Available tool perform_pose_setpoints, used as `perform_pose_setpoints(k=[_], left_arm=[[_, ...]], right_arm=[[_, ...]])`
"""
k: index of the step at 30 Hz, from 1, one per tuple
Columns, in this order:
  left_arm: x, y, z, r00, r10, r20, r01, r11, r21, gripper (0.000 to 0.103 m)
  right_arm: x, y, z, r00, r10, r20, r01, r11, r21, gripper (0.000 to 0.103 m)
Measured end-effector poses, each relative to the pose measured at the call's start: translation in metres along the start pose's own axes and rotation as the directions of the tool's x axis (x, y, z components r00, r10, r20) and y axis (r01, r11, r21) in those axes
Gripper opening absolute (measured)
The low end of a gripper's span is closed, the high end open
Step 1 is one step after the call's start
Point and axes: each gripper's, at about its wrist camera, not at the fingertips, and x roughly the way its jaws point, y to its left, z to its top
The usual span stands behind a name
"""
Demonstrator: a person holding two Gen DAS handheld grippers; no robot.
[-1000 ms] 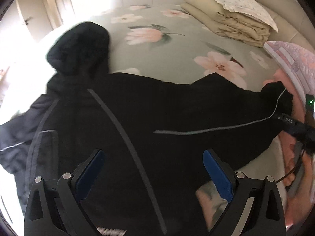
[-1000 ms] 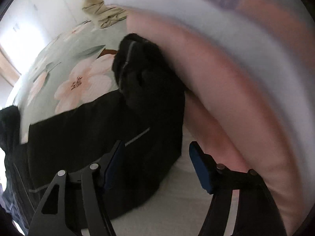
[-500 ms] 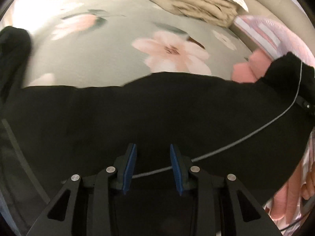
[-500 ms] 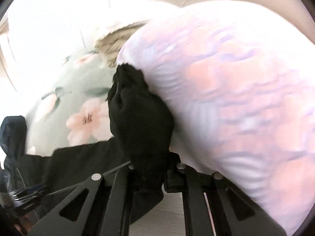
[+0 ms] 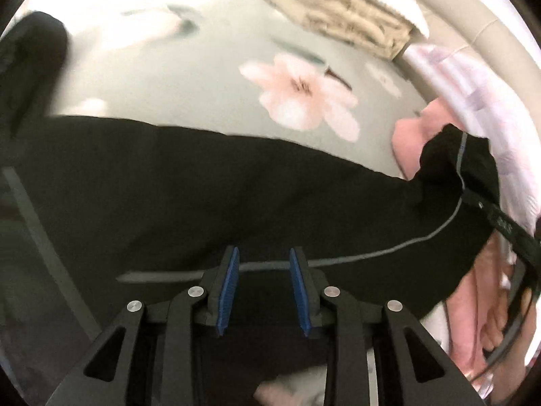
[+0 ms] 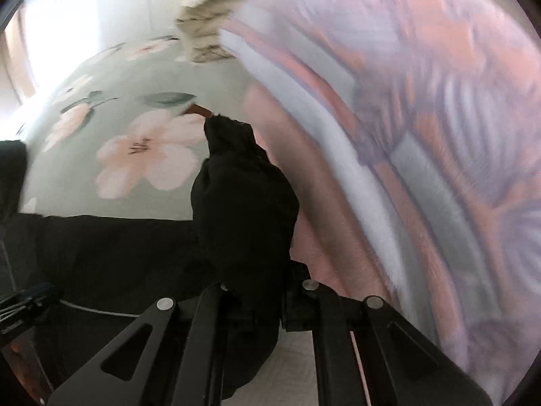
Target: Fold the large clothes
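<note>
A large black jacket (image 5: pixel 209 182) with thin grey piping lies spread on a green bed sheet with pink flowers. Its sleeve stretches to the right. My left gripper (image 5: pixel 263 287) sits low over the sleeve, its blue pads (image 5: pixel 227 291) a narrow gap apart with black fabric between them. My right gripper (image 6: pixel 260 308) is shut on the sleeve cuff (image 6: pixel 243 203), which stands up bunched from the jaws. The right gripper also shows in the left wrist view (image 5: pixel 507 226), at the cuff end (image 5: pixel 453 155).
A pink and lilac striped pillow (image 6: pixel 422 135) lies close on the right, touching the cuff. A folded beige quilt (image 5: pixel 355 20) lies at the back of the bed. The jacket's hood (image 5: pixel 30 57) lies at far left.
My left gripper moved right along the sleeve and closed from wide open to a narrow gap. My right gripper shut on the cuff and lifted it by the pillow.
</note>
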Motion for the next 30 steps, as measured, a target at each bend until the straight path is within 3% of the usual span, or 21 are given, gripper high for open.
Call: perform_pose_setpoints(k=[3,10,12,14,17,18,21,24,27,29,30], left_arm=[[-0.043,0.026,-0.016,0.998,0.038,0.049,-0.037,0.999,-0.025,0.032],[-0.154,0.144,-0.066,0.973,0.191,0.131,-0.164,0.968,-0.192,0.033],[-0.185,0.183,-0.084,0.957,0.260,0.132,-0.224,0.946,-0.235,0.033],[-0.221,0.229,-0.104,0.930,0.342,0.134,-0.293,0.911,-0.291,0.033],[-0.269,0.294,-0.135,0.890,0.440,0.123,-0.358,0.839,-0.411,0.033],[-0.280,0.310,-0.144,0.886,0.447,0.121,-0.356,0.826,-0.437,0.033],[-0.318,0.368,-0.180,0.867,0.486,0.106,-0.371,0.774,-0.513,0.033],[-0.332,0.407,-0.205,0.858,0.507,0.079,-0.389,0.743,-0.545,0.033],[-0.335,0.438,-0.224,0.854,0.518,0.050,-0.402,0.718,-0.569,0.033],[-0.334,0.456,-0.234,0.857,0.515,0.035,-0.402,0.709,-0.579,0.033],[-0.333,0.462,-0.236,0.859,0.511,0.031,-0.400,0.709,-0.581,0.033]], right_arm=[[-0.030,0.036,0.005,0.999,0.026,0.046,-0.024,0.998,-0.052,0.009],[-0.133,0.154,0.015,0.974,0.077,0.213,-0.023,0.969,-0.244,0.009],[-0.160,0.204,0.011,0.965,0.116,0.237,-0.040,0.952,-0.302,0.009],[-0.179,0.257,0.002,0.955,0.155,0.254,-0.055,0.931,-0.361,0.009],[-0.200,0.349,-0.019,0.937,0.231,0.262,-0.093,0.888,-0.450,0.009],[-0.206,0.379,-0.033,0.931,0.254,0.262,-0.102,0.871,-0.480,0.009],[-0.216,0.470,-0.070,0.919,0.323,0.227,-0.148,0.814,-0.562,0.009],[-0.210,0.546,-0.114,0.912,0.389,0.134,-0.234,0.758,-0.609,0.009],[-0.176,0.622,-0.172,0.933,0.357,0.034,-0.246,0.707,-0.663,0.009],[-0.145,0.651,-0.211,0.954,0.299,-0.033,-0.236,0.677,-0.697,0.010],[-0.129,0.661,-0.233,0.963,0.264,-0.048,-0.217,0.660,-0.719,0.015]])
